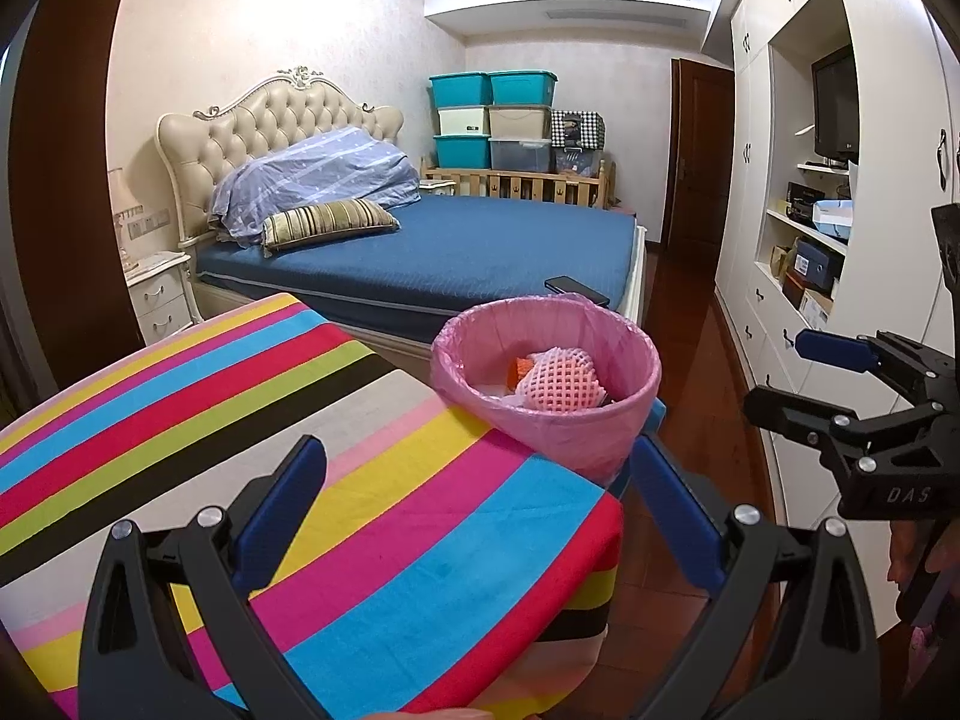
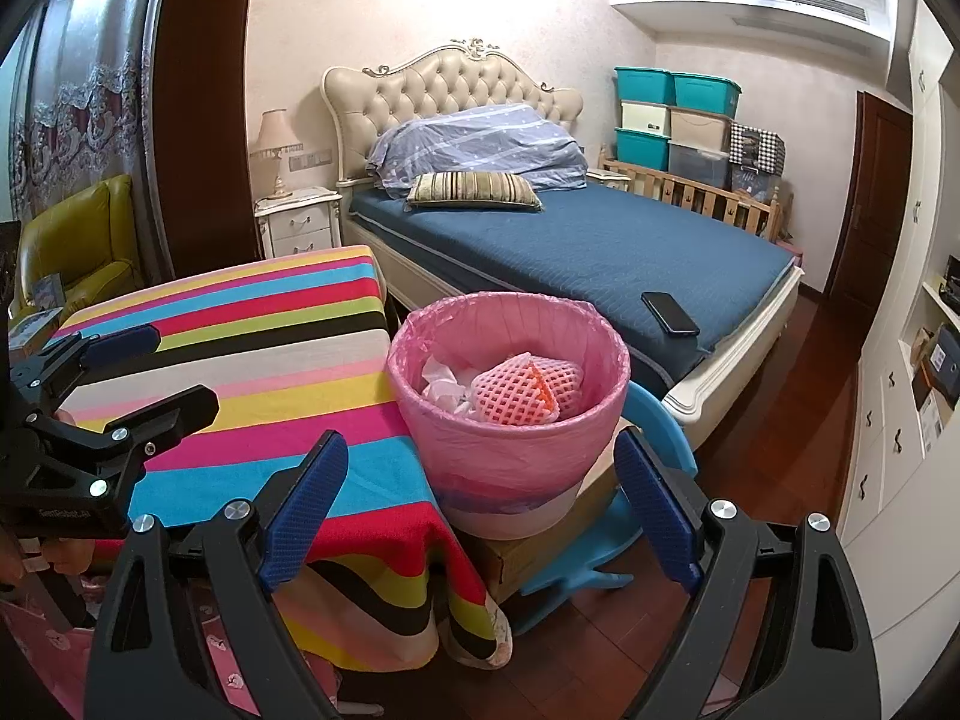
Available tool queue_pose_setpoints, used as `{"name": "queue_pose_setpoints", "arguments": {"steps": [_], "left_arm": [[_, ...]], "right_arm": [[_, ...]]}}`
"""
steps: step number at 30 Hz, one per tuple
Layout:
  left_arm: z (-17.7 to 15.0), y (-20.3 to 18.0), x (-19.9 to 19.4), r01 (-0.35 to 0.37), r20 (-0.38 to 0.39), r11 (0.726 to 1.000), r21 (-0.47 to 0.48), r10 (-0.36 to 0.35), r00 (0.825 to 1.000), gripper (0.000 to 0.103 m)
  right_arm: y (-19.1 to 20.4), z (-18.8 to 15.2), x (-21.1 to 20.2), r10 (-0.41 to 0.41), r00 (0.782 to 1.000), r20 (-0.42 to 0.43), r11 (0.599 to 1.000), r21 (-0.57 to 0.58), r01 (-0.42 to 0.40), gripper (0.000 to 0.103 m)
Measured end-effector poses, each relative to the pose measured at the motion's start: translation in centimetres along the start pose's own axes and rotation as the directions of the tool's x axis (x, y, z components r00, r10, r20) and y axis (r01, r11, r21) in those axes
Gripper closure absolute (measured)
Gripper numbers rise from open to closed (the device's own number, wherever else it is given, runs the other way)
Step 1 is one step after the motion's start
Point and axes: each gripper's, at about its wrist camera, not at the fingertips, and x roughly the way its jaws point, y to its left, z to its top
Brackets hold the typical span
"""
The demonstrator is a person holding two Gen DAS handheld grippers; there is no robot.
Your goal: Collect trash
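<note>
A table (image 2: 252, 360) is covered by a striped cloth (image 1: 360, 510). Beside it, a pink-lined bin (image 2: 510, 462) is carried on a cardboard box (image 2: 540, 546) atop a blue chair (image 2: 600, 564).

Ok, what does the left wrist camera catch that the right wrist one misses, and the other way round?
Only the left wrist view shows the television in the white wall unit and the cluttered shelves below it. Only the right wrist view shows the green armchair, the lace curtain, the cardboard box under the bin and the crumpled white paper inside it. Both show the pink-lined bin holding pink foam netting, the striped tablecloth, the bed with a phone on it, and both open tools.
</note>
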Motion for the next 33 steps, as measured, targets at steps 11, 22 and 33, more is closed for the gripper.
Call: {"name": "queue_pose_setpoints", "arguments": {"steps": [11,22,33], "left_arm": [[-0.2,0.08,0.19,0.002,-0.009,1.0,0.004,-0.002,1.0,0.005],[-0.57,0.06,0.51,0.009,-0.021,1.0,-0.003,-0.009,1.0,0.005],[-0.65,0.06,0.54,0.012,-0.023,1.0,-0.004,-0.012,1.0,0.005]], "right_arm": [[-0.05,0.08,0.01,-0.002,1.0,0.001,1.0,0.0,0.002,0.019],[-0.02,0.01,0.03,-0.001,1.0,0.001,1.0,0.001,0.001,0.019],[0.03,-0.04,0.07,-0.001,1.0,0.001,1.0,0.001,0.001,0.019]]}}
